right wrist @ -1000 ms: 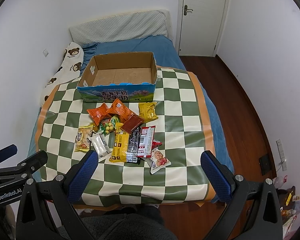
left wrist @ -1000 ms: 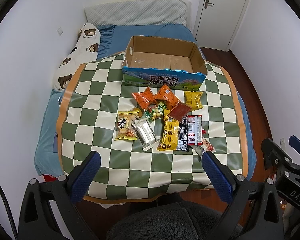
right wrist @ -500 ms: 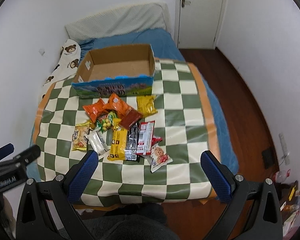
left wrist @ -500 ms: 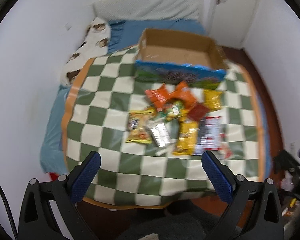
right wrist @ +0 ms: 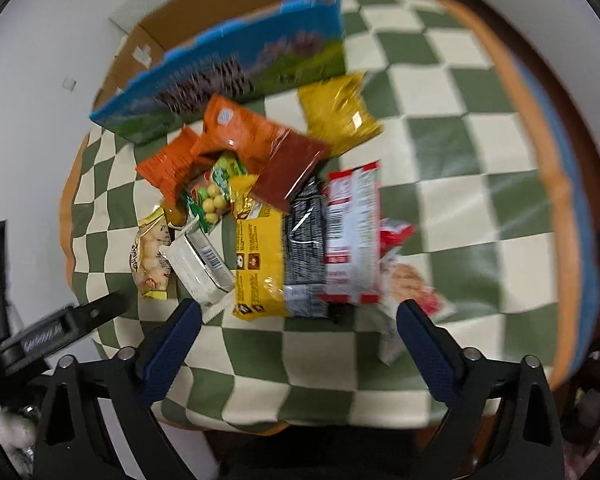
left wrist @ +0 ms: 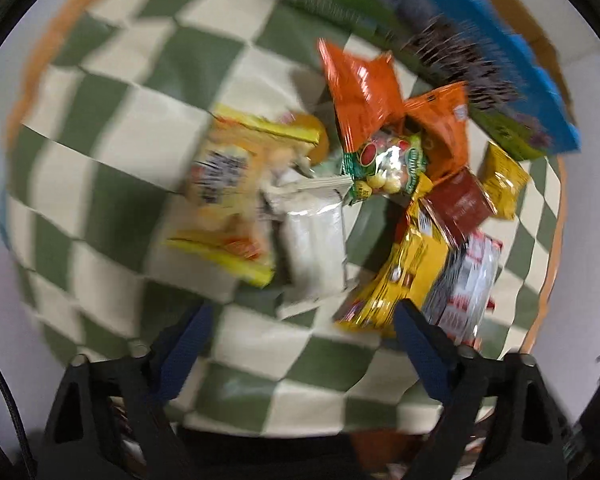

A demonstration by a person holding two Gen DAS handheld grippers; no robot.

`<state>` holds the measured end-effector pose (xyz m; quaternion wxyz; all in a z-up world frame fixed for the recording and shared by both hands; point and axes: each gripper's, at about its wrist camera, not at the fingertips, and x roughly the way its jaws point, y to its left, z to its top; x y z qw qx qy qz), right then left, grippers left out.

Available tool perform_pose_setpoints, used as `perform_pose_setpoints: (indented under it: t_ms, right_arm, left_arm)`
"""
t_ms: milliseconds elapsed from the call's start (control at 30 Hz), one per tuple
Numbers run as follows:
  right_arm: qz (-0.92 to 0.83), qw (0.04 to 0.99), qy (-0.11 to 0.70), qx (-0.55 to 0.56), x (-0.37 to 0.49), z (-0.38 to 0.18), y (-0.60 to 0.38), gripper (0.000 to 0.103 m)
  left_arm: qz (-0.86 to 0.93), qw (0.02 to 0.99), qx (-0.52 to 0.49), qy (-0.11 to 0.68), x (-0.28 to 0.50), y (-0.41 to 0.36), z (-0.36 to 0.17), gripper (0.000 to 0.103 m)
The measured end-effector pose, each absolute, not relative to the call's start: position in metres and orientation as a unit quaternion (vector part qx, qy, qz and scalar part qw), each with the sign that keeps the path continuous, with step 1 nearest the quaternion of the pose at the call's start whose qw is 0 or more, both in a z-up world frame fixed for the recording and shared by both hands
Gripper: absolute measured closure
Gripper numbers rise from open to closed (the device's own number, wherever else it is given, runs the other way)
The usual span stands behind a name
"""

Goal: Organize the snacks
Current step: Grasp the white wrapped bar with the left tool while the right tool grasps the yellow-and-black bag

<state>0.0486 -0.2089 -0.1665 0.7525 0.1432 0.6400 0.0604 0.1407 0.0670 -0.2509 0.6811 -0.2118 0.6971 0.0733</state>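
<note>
A heap of snack packets lies on the green-and-cream checked cloth (left wrist: pixel 112 196) (right wrist: pixel 452 140). In the left wrist view my left gripper (left wrist: pixel 300 344) hangs just above the white packet (left wrist: pixel 314 248) and the yellow packet (left wrist: pixel 404 276); its jaws are closing with nothing between them. In the right wrist view my right gripper (right wrist: pixel 298 340) hovers over the yellow packet (right wrist: pixel 260 256), the black packet (right wrist: pixel 306 248) and the red-and-white packet (right wrist: pixel 354 232); its jaws are closing too, with nothing gripped. Orange packets (left wrist: pixel 360 92) (right wrist: pixel 240 136) lie near the box.
The open cardboard box with blue printed sides (right wrist: pixel 236 68) (left wrist: pixel 500 60) stands behind the heap. The left gripper's body (right wrist: pixel 60 328) shows at the left of the right wrist view. The cloth's orange border (right wrist: pixel 556 184) marks the table's edge; wooden floor lies beyond.
Both grippers have dropped steeply toward the snack heap and tilted downward, so the packets now fill the views. Both pairs of jaws stand a little narrower than before.
</note>
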Motion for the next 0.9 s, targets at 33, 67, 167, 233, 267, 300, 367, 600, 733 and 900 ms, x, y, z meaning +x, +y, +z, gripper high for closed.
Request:
perform_pose_setpoints:
  t_ms: [33, 67, 167, 233, 267, 300, 367, 600, 733, 900]
  right_arm:
    - [0.063, 0.745, 0.647, 0.149, 0.053, -0.177, -0.207, 0.008]
    - [0.066, 0.737, 0.654, 0.157, 0.057, -0.189, -0.204, 0.012]
    - [0.065, 0.725, 0.666, 0.161, 0.068, -0.213, -0.198, 0.015]
    - [0.064, 0.722, 0.67, 0.161, 0.074, -0.224, -0.191, 0.016]
    - [0.063, 0.72, 0.672, 0.162, 0.078, -0.23, -0.188, 0.016]
    - [0.064, 0.718, 0.674, 0.162, 0.081, -0.234, -0.184, 0.016]
    - [0.061, 0.714, 0.679, 0.157, 0.089, -0.244, -0.176, 0.016]
    - [0.054, 0.693, 0.704, 0.146, 0.108, -0.281, -0.146, 0.015]
    - [0.032, 0.696, 0.71, 0.108, 0.118, -0.297, -0.125, 0.012]
    - [0.008, 0.701, 0.71, 0.062, 0.131, -0.308, -0.105, 0.012]
  left_arm:
    - [0.072, 0.673, -0.223, 0.702, 0.147, 0.065, -0.265, 0.024]
    - [0.074, 0.663, -0.228, 0.709, 0.153, 0.062, -0.279, 0.03]
    - [0.076, 0.644, -0.237, 0.723, 0.166, 0.054, -0.314, 0.044]
    - [0.082, 0.642, -0.227, 0.728, 0.168, 0.05, -0.328, 0.05]
    - [0.083, 0.646, -0.22, 0.726, 0.168, 0.048, -0.331, 0.048]
    - [0.078, 0.653, -0.212, 0.723, 0.167, 0.045, -0.331, 0.049]
    - [0.064, 0.668, -0.191, 0.717, 0.164, 0.04, -0.325, 0.05]
    - [0.027, 0.709, 0.008, 0.704, 0.146, 0.014, -0.3, 0.052]
    - [0.011, 0.708, 0.017, 0.706, 0.142, 0.013, -0.295, 0.05]
    - [0.013, 0.702, -0.021, 0.712, 0.144, 0.023, -0.297, 0.047]
